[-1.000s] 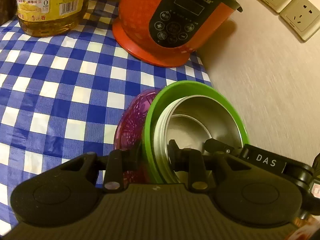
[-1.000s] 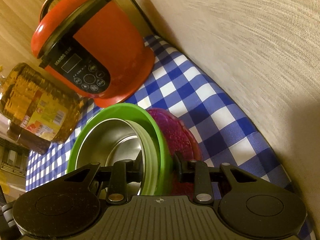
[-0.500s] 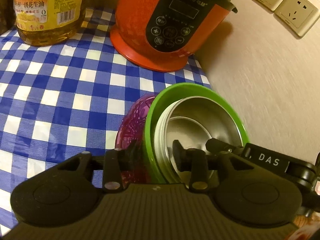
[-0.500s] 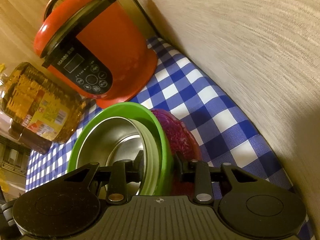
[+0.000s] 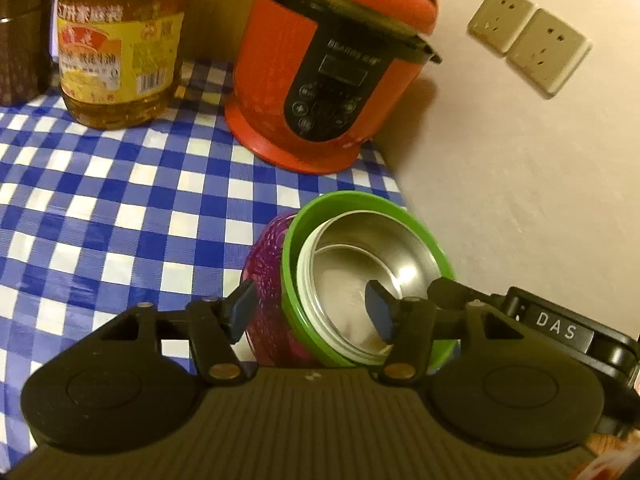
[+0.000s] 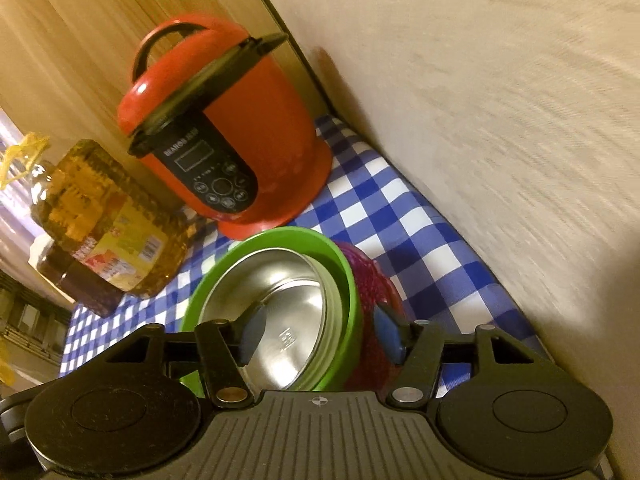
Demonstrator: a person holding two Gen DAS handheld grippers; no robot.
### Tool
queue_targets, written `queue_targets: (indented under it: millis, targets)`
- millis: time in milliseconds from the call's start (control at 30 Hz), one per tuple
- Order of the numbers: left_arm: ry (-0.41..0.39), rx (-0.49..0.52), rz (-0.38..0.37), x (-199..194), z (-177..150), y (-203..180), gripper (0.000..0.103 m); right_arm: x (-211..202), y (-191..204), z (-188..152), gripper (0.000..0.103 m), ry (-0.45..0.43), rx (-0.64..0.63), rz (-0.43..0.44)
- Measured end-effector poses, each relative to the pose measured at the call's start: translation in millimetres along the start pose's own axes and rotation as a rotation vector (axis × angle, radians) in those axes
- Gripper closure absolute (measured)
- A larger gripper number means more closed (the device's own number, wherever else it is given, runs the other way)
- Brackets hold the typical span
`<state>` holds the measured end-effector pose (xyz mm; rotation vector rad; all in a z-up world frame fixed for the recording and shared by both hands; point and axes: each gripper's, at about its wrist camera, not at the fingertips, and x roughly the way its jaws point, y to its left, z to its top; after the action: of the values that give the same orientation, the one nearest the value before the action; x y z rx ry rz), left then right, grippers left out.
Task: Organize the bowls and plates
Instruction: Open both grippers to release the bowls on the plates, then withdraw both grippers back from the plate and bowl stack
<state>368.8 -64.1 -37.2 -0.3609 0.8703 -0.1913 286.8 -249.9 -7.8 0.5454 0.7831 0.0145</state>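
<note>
Both tongs have just spread and let go: the left tongs (image 5: 310,312) and right tongs (image 6: 320,336) straddle the rim of the green bowl (image 5: 292,280), pads clear. The nested steel bowl (image 5: 360,272) and purple plate (image 5: 266,264) rest on the checked surface (image 5: 120,208), at six o'clock from the red cooker (image 5: 328,72). The stack looks placed.

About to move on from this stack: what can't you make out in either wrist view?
- Left wrist: near rim of the green bowl and purple plate, behind the left gripper body.
- Right wrist: where the purple plate rests, behind the right gripper.
- Both: cooker button labels, too small.
</note>
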Motion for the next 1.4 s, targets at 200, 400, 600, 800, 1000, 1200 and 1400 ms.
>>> queue_targets:
  millis: [200, 400, 600, 800, 1000, 1200, 1400]
  targets:
    - [-0.035, 0.007, 0.005, -30, -11, -6, 0.029, -29, 5, -9, 0.042, -0.016, -0.013, 0.005]
    - [-0.064, 0.055, 0.042, -58, -26, -14, 0.021, -58, 8, -21, 0.041, -0.027, -0.032, 0.002]
    - [-0.079, 0.083, 0.078, -83, -43, -18, 0.017, -82, 10, -37, 0.041, -0.022, -0.061, -0.011]
    - [-0.1, 0.123, 0.106, -105, -62, -22, 0.014, -107, 6, -52, 0.041, -0.03, -0.068, -0.019]
    - [-0.095, 0.129, 0.112, -124, -81, -18, 0.014, -133, 7, -68, 0.041, -0.052, -0.094, -0.031]
    - [-0.093, 0.138, 0.148, -144, -102, -15, 0.014, -155, 10, -90, 0.041, -0.055, -0.142, -0.04]
    - [-0.101, 0.164, 0.168, -163, -121, -13, 0.014, -170, 16, -109, 0.041, -0.064, -0.195, -0.055]
